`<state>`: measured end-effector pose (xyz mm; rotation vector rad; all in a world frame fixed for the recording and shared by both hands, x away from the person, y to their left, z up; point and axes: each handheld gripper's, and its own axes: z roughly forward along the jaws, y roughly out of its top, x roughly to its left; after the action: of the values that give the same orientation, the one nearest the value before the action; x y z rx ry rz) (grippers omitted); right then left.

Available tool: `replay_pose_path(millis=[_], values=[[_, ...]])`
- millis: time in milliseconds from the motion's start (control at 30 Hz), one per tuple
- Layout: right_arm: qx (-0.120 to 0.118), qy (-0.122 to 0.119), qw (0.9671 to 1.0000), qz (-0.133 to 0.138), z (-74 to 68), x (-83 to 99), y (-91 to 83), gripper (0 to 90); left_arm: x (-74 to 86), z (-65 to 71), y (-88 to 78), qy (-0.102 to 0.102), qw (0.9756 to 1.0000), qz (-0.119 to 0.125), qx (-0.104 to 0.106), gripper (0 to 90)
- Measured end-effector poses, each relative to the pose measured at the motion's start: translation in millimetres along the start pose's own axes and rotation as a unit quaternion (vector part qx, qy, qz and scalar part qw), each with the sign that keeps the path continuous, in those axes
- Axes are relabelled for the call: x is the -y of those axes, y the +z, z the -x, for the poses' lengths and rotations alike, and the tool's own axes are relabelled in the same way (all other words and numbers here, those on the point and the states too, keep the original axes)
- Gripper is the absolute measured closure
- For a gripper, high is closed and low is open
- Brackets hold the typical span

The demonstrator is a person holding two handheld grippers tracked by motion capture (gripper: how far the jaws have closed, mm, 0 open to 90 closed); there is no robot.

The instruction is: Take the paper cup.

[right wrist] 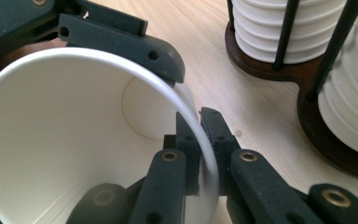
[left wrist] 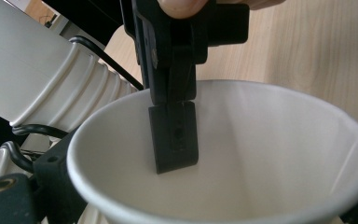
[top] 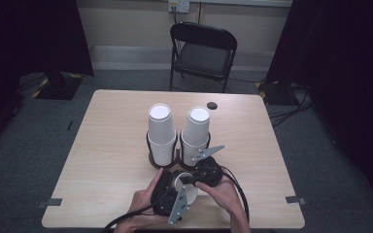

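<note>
A white paper cup [top: 188, 188] lies on its side between both grippers near the table's front edge. My left gripper [top: 178, 190] has its jaws spread around the cup's body; one left fingertip [right wrist: 121, 39] lies against the outer wall, and the cup's open mouth [left wrist: 270, 154] faces that gripper's camera. My right gripper [right wrist: 204, 154] is shut on the cup's rim [right wrist: 193, 116], one jaw inside and one outside. The inner right fingertip [left wrist: 175, 140] hangs down inside the cup. A hand holds each gripper.
Just beyond the grippers, two tall stacks of white cups [top: 161, 131] [top: 195, 130] stand upside down in a dark wire holder [right wrist: 270, 70] on the light wooden table [top: 102, 145]. A black folding chair [top: 201, 53] stands behind the table.
</note>
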<state>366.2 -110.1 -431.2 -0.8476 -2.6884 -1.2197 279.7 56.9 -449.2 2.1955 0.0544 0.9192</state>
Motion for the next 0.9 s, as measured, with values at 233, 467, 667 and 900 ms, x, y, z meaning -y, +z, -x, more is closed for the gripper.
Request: replay_pose_path(millis=[233, 467, 667, 900], values=[[-0.002, 0.008, 0.9999, 0.013, -1.5, -0.7, 1.4, 87.3, 1.3, -3.7, -1.0, -0.025, 0.9996, 0.013, -0.004, 7.0], [-0.004, 0.013, 0.9997, 0.021, -4.5, -1.8, 5.0, 87.8, 4.9, -9.1, -2.5, -0.055, 0.9982, 0.022, -0.004, 7.7], [0.003, 0.019, 0.9996, 0.023, -4.2, -1.6, 2.2, 88.0, 5.7, -7.5, -2.0, -0.046, 0.9987, 0.02, -0.01, 8.7], [0.008, 0.025, 0.9993, 0.028, -3.4, -0.6, 1.3, 87.0, 6.1, -9.0, -1.2, -0.057, 0.9981, 0.018, -0.013, 10.1]])
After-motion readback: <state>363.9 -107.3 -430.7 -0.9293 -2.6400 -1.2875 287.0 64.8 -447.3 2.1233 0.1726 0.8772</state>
